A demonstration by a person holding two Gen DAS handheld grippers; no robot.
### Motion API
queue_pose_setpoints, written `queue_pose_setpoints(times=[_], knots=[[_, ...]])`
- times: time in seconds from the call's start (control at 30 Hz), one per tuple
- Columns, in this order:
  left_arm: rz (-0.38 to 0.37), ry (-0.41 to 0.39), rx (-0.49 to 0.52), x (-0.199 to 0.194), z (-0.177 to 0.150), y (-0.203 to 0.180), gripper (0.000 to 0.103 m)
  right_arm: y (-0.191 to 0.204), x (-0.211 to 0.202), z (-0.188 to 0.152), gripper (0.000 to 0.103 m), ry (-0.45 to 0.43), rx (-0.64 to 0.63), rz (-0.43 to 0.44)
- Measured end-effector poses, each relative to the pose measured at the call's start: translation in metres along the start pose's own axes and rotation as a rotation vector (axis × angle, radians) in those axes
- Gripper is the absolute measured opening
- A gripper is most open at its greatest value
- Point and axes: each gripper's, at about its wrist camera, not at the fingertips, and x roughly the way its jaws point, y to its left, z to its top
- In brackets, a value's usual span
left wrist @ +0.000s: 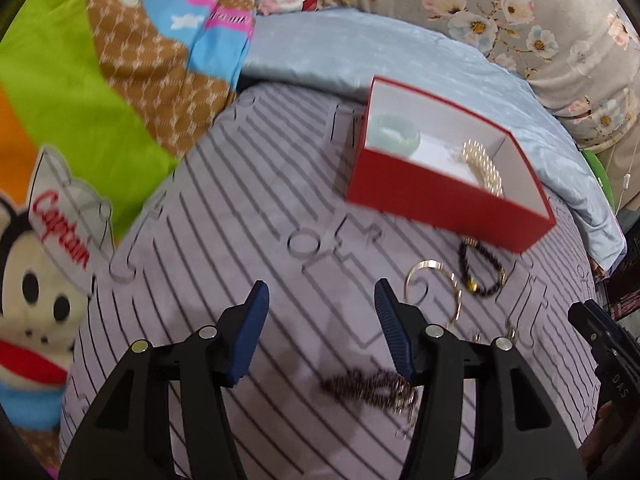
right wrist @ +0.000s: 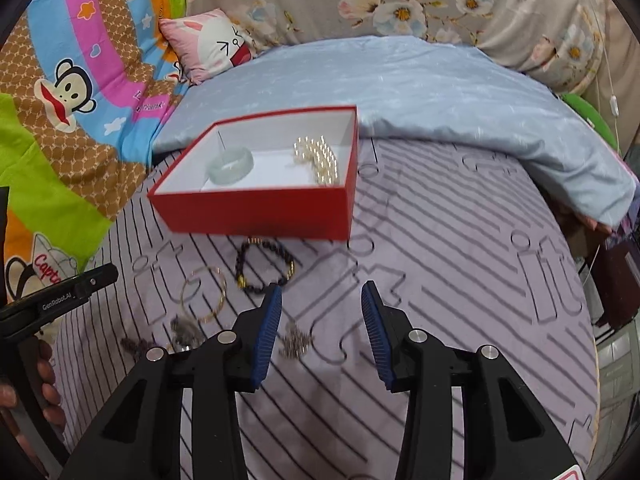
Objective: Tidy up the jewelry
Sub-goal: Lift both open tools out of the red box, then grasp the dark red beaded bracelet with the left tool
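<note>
A red box (left wrist: 448,208) (right wrist: 256,210) with a white inside sits on the striped purple sheet. In it lie a pale jade bangle (left wrist: 396,146) (right wrist: 230,174) and a pearl bracelet (left wrist: 482,164) (right wrist: 318,158). In front of the box lie a dark bead bracelet (left wrist: 486,291) (right wrist: 240,262) and a gold bangle (left wrist: 430,265) (right wrist: 224,292). A dark beaded chain (left wrist: 368,390) (right wrist: 134,346) rests under my left gripper (left wrist: 322,292), which is open and empty. My right gripper (right wrist: 320,296) is open too, above a small silver piece (right wrist: 296,340).
A light blue quilt (right wrist: 420,84) lies folded behind the box, with floral bedding beyond it. A bright cartoon blanket (left wrist: 80,120) covers the left side. A hand (right wrist: 44,372) holds the left gripper at the right wrist view's left edge. The bed edge drops off at the right.
</note>
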Motion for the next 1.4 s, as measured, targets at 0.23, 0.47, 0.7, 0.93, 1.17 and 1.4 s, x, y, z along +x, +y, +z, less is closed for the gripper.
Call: queue_pose_setpoints(times=[0.23,0.47,0.7,0.93,1.17,1.4], knots=[[0.006,0.068,-0.020,0.006,-0.029,0.001,0.053,0.003,0.002,-0.026,0.041,0.042,0.010,0.021],[-0.023,0.116,-0.038,0.013,-0.040,-0.007,0.052,0.010,0.002,-0.039,0.041,0.056,0.005,0.031],[-0.013,0.128,-0.034,0.019,-0.044,-0.015,0.045,0.006,0.003,-0.038,0.041,0.056,0.020,0.032],[-0.008,0.107,-0.008,0.018,-0.050,-0.018,0.013,0.007,0.006,-0.040,0.041,0.063,0.020,0.040],[-0.040,0.098,0.007,0.010,-0.049,-0.016,0.006,0.015,0.007,-0.043,0.041,0.067,0.004,0.065],[-0.064,0.064,0.009,-0.005,-0.044,-0.009,0.006,0.022,0.009,-0.042,0.041,0.070,-0.007,0.080]])
